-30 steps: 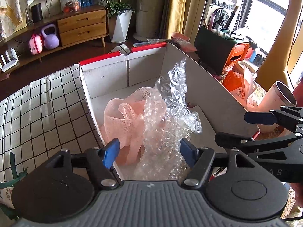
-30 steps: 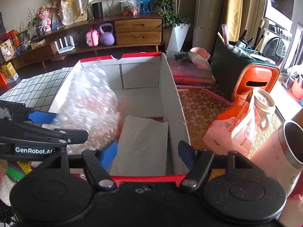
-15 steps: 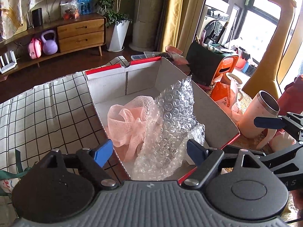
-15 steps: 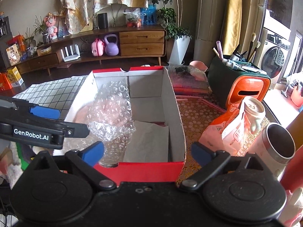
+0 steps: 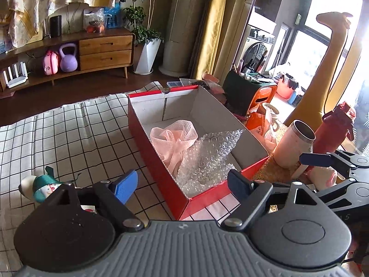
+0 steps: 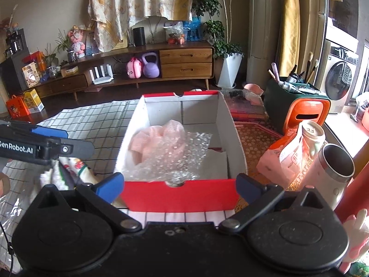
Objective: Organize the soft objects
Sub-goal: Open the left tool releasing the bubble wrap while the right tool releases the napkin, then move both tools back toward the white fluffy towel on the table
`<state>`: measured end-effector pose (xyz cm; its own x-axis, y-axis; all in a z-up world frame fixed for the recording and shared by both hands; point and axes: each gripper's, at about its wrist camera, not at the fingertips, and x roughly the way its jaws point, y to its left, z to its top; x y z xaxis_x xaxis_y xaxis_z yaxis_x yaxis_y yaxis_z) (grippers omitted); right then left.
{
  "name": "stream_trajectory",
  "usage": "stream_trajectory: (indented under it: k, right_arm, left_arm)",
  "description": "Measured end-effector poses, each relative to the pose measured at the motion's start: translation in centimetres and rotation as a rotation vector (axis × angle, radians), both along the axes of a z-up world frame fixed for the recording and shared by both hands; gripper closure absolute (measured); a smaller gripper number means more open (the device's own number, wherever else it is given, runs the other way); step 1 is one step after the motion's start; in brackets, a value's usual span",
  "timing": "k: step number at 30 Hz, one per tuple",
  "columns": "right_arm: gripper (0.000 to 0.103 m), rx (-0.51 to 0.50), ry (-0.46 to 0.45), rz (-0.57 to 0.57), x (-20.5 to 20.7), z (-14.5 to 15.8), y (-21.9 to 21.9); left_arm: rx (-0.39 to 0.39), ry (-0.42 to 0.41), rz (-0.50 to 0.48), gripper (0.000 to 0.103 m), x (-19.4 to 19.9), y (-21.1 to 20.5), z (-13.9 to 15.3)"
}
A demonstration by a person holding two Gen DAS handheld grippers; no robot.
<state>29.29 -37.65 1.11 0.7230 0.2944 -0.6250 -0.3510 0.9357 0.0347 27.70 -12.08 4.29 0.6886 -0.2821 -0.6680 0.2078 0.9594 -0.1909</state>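
Note:
A red cardboard box (image 5: 156, 159) (image 6: 180, 198) with a white inside stands open on the checked cloth. In it lie a pink mesh cloth (image 5: 173, 136) (image 6: 143, 143) and a crumpled sheet of bubble wrap (image 5: 207, 159) (image 6: 175, 157) that leans on it. My left gripper (image 5: 181, 184) hovers open above the box's near corner, holding nothing. My right gripper (image 6: 180, 185) hangs before the box's short red end. Its jaws are opening and nothing is between them. A small snowman doll with a green hat (image 5: 39, 187) lies left of the box.
The checked cloth (image 5: 69, 133) spreads to the left. Right of the box stand a white tumbler (image 5: 297, 143) (image 6: 334, 170), a red bottle (image 5: 332, 129), an orange-and-white bag (image 6: 286, 157) and a green-and-orange bin (image 6: 297, 106). A patterned cloth (image 6: 73, 170) lies at the box's near left.
Both grippers drew back and up from the box and their jaws spread wider. The bubble wrap, upright between them before, has sagged down into the box.

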Motion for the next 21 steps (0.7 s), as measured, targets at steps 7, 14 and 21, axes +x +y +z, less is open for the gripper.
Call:
stream_trajectory:
  k: [7, 14, 21]
  right_arm:
    - [0.0, 0.041, -0.016, 0.038, -3.5, 1.0, 1.8]
    - [0.0, 0.072, -0.013, 0.11, -7.0, 1.4, 4.6]
    - [0.0, 0.076, -0.02, 0.202, -10.4, 1.2, 8.0]
  left_arm:
    - [-0.004, -0.028, 0.014, 0.018, -4.7, 2.9, 2.0]
    - [-0.028, -0.075, 0.049, 0.003, -9.2, 6.8, 2.8]
    - [-0.034, -0.094, 0.108, 0.0, -13.5, 11.2, 3.1]
